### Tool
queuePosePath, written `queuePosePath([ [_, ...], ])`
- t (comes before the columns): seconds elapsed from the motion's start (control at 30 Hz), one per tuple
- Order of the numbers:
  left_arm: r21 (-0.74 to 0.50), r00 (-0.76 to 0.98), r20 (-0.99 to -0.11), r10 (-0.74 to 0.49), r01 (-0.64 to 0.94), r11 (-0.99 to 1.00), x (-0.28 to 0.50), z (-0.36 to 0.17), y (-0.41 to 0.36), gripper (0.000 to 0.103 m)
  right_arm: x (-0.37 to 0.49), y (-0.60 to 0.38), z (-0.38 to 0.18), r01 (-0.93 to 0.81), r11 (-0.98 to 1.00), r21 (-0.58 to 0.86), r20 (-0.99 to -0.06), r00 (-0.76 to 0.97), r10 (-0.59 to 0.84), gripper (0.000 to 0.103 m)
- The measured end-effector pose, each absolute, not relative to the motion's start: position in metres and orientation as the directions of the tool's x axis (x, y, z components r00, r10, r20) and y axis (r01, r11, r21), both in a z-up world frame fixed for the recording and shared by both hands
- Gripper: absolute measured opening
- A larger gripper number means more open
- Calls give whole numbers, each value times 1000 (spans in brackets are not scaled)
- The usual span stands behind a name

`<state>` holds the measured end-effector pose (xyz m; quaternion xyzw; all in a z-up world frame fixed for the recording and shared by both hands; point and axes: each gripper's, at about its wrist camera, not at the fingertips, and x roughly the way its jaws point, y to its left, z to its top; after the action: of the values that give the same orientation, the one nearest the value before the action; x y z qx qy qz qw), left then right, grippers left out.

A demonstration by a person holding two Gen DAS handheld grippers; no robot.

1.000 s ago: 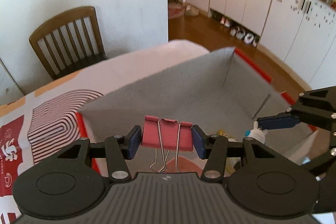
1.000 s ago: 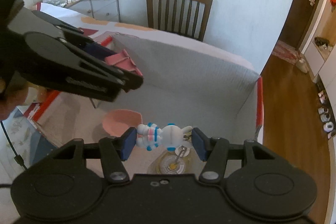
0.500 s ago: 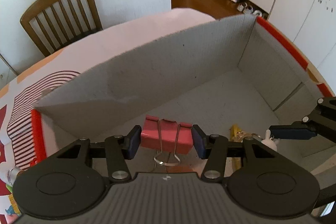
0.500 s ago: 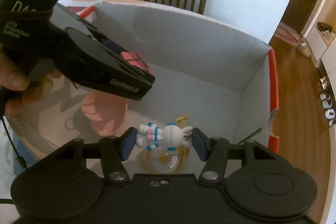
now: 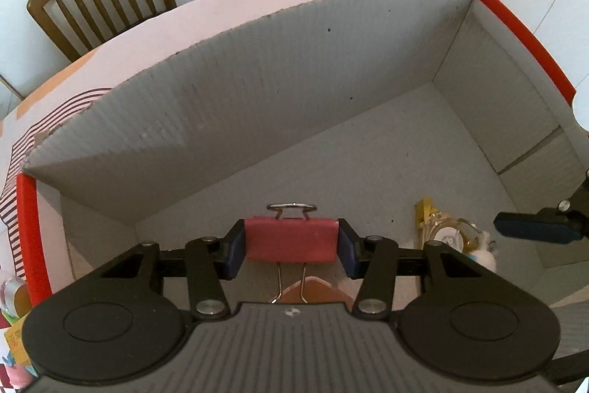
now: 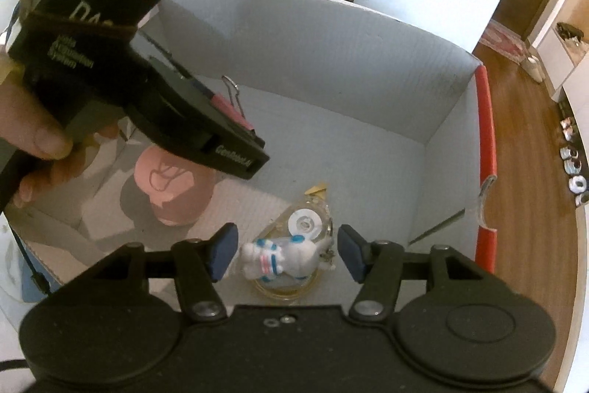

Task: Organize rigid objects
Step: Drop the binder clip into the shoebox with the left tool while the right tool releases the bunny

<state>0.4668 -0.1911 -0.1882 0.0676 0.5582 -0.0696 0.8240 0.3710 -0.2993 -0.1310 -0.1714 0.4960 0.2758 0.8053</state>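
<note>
The right gripper (image 6: 286, 252) has just spread its fingers, dropping the figurine (image 6: 283, 258) in the box (image 5: 294, 91); the left gripper (image 5: 291, 242) still clamps the clip (image 5: 291, 238), next to place.

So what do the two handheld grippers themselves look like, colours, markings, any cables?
Both the left gripper and the right gripper are matte black plastic with blue fingertip pads, silver pivot screws and round discs on the body. The left's side carries pale lettering. A bare hand holds it, and a thin black cable trails nearby.
</note>
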Motion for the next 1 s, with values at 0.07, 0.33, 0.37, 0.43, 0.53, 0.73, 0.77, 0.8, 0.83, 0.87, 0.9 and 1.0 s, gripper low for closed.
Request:
queuePosePath([
  [0.07,26,363,-931,-43,183,983,467,-186,-190,50,373,-303,-132,-613,790,-6,-893,359,272,67],
  [0.33,-15,380,-921,-81,174,985,455,-171,-185,61,369,-306,-120,-607,795,8,-889,359,283,75],
  [0.37,-16,385,-919,-83,174,985,453,-169,-185,62,368,-306,-119,-608,794,8,-888,361,285,75],
  [0.43,-21,396,-914,-89,173,985,449,-164,-185,62,366,-306,-114,-610,792,7,-885,365,289,76],
  [0.53,-25,417,-904,-93,165,986,441,-154,-183,62,361,-306,-107,-615,788,5,-879,372,296,77],
  [0.73,-36,460,-882,-102,149,988,428,-136,-175,62,351,-306,-95,-623,782,0,-866,391,311,79],
  [0.77,-39,468,-878,-103,146,989,426,-132,-175,62,349,-307,-92,-625,781,-1,-863,395,315,80],
  [0.8,-43,478,-872,-106,140,989,422,-128,-174,62,347,-307,-89,-627,779,0,-860,398,320,80],
  [0.83,-49,488,-866,-110,136,989,418,-125,-172,62,344,-306,-85,-628,778,0,-857,401,323,81],
  [0.87,-54,498,-859,-113,133,990,414,-121,-170,62,342,-306,-82,-630,776,-1,-855,403,327,82],
  [0.9,-56,507,-854,-115,130,990,415,-119,-168,62,340,-307,-78,-633,774,-1,-853,405,330,83],
  [1.0,-62,536,-835,-123,131,989,402,-110,-163,62,332,-309,-68,-639,769,1,-844,412,343,85],
])
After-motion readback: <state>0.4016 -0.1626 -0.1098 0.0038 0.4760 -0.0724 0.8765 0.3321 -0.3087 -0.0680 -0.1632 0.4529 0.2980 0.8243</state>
